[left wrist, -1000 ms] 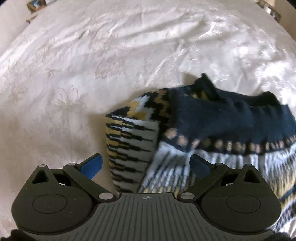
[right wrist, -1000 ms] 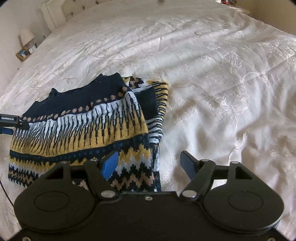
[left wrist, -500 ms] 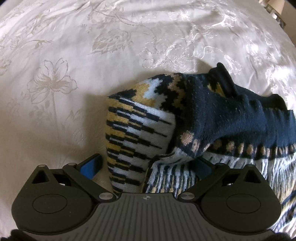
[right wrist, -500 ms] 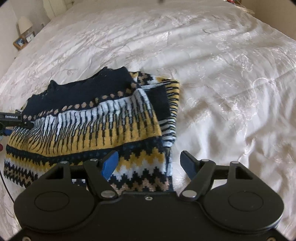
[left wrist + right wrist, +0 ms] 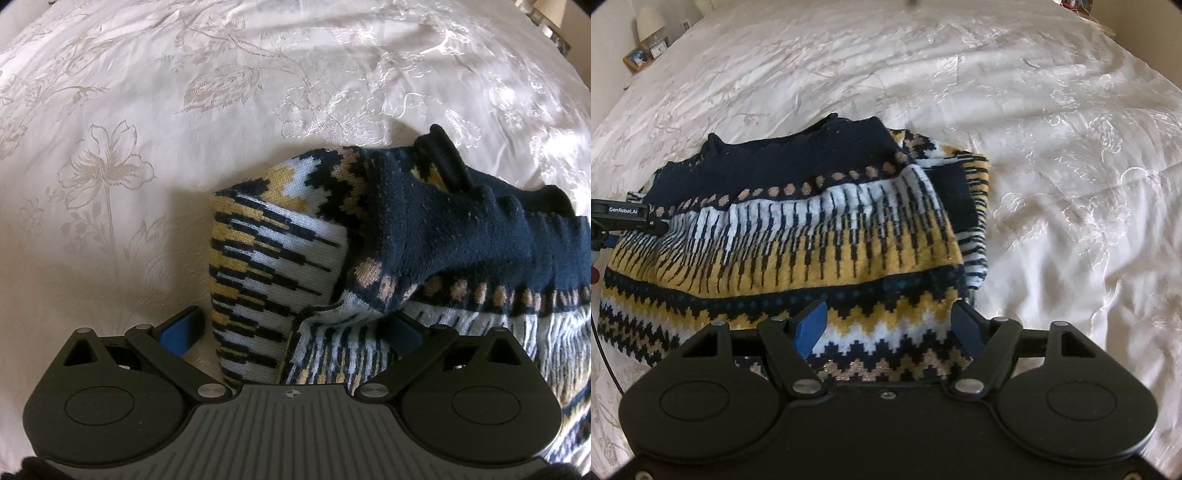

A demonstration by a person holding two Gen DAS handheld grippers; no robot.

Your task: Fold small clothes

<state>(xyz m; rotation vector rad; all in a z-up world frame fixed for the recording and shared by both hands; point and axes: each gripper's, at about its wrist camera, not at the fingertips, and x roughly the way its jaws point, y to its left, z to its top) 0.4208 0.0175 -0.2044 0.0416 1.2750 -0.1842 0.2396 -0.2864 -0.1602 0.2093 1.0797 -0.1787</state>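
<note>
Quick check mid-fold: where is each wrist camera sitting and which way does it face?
Left wrist: behind the left claw, aimed steeply down at the sweater folded sleeve end on the bedspread; open claw straddles it.
Right wrist: behind the right claw, looking down over the sweater hem; open claw and the other claw at the left edge show.
Shared: sweater, bedspread.

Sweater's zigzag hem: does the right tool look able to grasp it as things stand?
Probably yes. The right tool hangs open directly over the sweater at its zigzag hem, which lies flat on the bedspread; nothing sits between them, and the left tool is off at the far side.
</note>
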